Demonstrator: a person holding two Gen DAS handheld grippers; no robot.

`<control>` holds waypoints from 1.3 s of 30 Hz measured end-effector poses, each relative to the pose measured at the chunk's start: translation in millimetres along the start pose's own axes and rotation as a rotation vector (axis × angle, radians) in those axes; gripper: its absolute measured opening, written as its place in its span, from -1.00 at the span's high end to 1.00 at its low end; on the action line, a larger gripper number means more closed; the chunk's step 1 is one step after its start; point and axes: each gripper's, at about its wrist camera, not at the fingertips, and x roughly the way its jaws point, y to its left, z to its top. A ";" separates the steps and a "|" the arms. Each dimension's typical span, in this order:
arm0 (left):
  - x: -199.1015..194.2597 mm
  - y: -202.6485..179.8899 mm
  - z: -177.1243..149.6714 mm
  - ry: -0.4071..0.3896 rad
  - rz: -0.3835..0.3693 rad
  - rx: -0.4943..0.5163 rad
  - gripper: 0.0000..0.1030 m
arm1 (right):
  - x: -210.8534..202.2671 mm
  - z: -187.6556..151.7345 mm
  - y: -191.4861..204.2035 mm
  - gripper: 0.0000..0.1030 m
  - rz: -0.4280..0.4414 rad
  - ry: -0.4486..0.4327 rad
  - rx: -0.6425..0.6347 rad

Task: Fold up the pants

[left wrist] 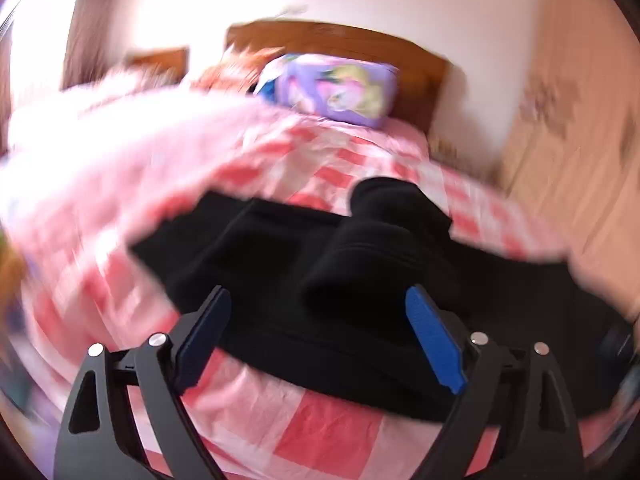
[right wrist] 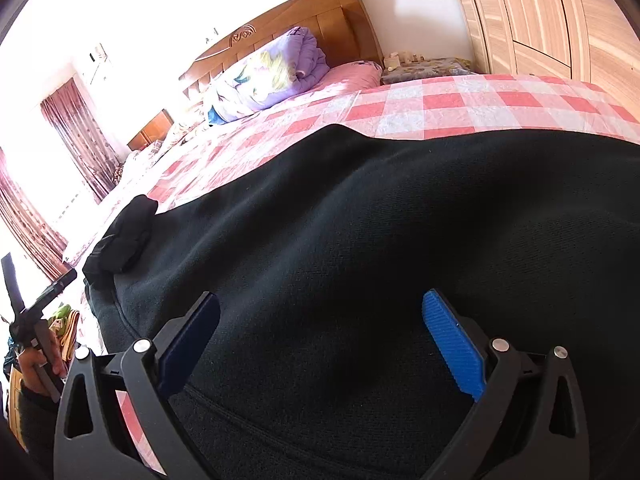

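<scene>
One bed [right wrist: 460, 100] under a pink-and-red checked sheet fills both my views, one wooden headboard [right wrist: 320, 24] at its far end near twelve o'clock. One pair of black pants [right wrist: 360, 240] lies spread across the sheet — in the left view a rolled bump of the cloth [left wrist: 384, 240] rises at about one o'clock from my left gripper [left wrist: 318, 308]. One wardrobe [right wrist: 560, 20] stands at two o'clock, one purple quilt bundle [right wrist: 276, 68] against the headboard. My right gripper [right wrist: 320, 316] hangs over the pants, jaws spread wide, empty; my left gripper's jaws are wide too, gripping nothing. The left view is blurred. I can read no writing.
</scene>
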 end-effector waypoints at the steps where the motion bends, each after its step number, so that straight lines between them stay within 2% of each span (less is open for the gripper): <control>1: -2.4 -27.4 0.9 -0.011 0.079 0.162 -0.79 | 0.0 -0.1 -0.2 -0.91 0.002 -0.001 -0.001; 3: 4.3 -61.5 -3.6 -0.007 0.161 0.371 -0.79 | -0.9 -0.2 -1.8 -0.91 0.012 -0.003 0.002; 4: 13.1 -81.4 -9.0 -0.001 0.211 0.507 -0.79 | -1.6 -0.4 -3.1 -0.91 0.021 -0.005 0.007; 7: 36.8 -114.6 -23.7 0.008 0.298 0.777 -0.79 | -2.6 -0.2 -6.7 -0.91 0.041 -0.009 0.019; 9: 55.4 -135.0 -35.7 0.010 0.319 0.977 -0.78 | -2.8 0.0 -7.2 -0.91 0.046 -0.012 0.024; 10: 56.3 -138.9 -36.5 0.000 0.301 1.009 -0.78 | -2.8 0.1 -7.6 -0.91 0.048 -0.012 0.026; 11: 60.3 -138.6 -28.8 0.025 0.262 1.002 -0.77 | -3.0 0.0 -7.7 -0.91 0.049 -0.013 0.026; 12: 65.8 -135.6 -21.1 0.077 0.217 0.981 -0.44 | -3.3 -0.1 -8.1 -0.91 0.051 -0.014 0.028; 13: 69.8 -132.5 -16.4 0.115 0.182 0.955 0.42 | -3.5 -0.1 -8.6 -0.91 0.054 -0.015 0.030; 14: 75.8 -122.5 -7.1 0.164 0.146 0.885 0.56 | -3.7 -0.6 -8.7 -0.91 0.056 -0.016 0.031; 15: 78.3 -110.8 0.8 0.187 0.085 0.807 0.57 | -4.0 -0.9 -8.9 -0.91 0.058 -0.016 0.031; 16: 76.6 -90.3 14.3 0.200 -0.014 0.659 0.60 | -4.2 -1.0 -9.2 -0.91 0.060 -0.016 0.031; 19: 60.1 -23.6 40.1 0.145 -0.230 0.245 0.63 | -4.8 -1.3 -9.7 -0.91 0.063 -0.018 0.032; 20: 52.2 5.7 44.0 0.115 -0.317 0.065 0.63 | -4.5 -1.2 -9.1 -0.91 0.058 -0.018 0.030; 22: 43.2 55.0 39.0 0.077 -0.452 -0.223 0.63 | -4.1 -1.5 -7.4 -0.91 0.048 -0.016 0.024; 23: 42.8 87.7 29.3 0.060 -0.529 -0.414 0.63 | -4.0 -1.6 -7.1 -0.91 0.047 -0.016 0.022; 26: 51.0 146.8 2.5 0.039 -0.602 -0.737 0.63 | -3.8 -1.7 -7.0 -0.91 0.049 -0.017 0.024; 29: 73.4 184.0 -21.4 0.076 -0.587 -0.925 0.63 | -3.3 -1.4 -6.6 -0.91 0.045 -0.016 0.022; 31: 89.4 195.7 -38.7 0.133 -0.598 -1.022 0.58 | -2.8 -1.3 -5.8 -0.91 0.040 -0.015 0.019; 32: 91.5 201.5 -46.4 0.134 -0.621 -1.053 0.54 | -2.5 -1.2 -5.2 -0.91 0.037 -0.014 0.018; 34: 96.9 200.9 -48.5 0.119 -0.657 -1.061 0.52 | -2.1 -1.1 -4.7 -0.91 0.032 -0.011 0.013; 36: 94.5 199.7 -44.2 0.112 -0.650 -1.030 0.46 | -2.0 -0.9 -5.2 -0.91 0.032 -0.011 0.013; 38: 91.9 194.7 -36.1 0.113 -0.593 -0.974 0.51 | -2.0 -0.8 -5.4 -0.91 0.034 -0.012 0.014; 39: 85.4 194.6 -32.3 0.109 -0.537 -0.933 0.59 | -2.2 -1.0 -5.4 -0.91 0.036 -0.012 0.016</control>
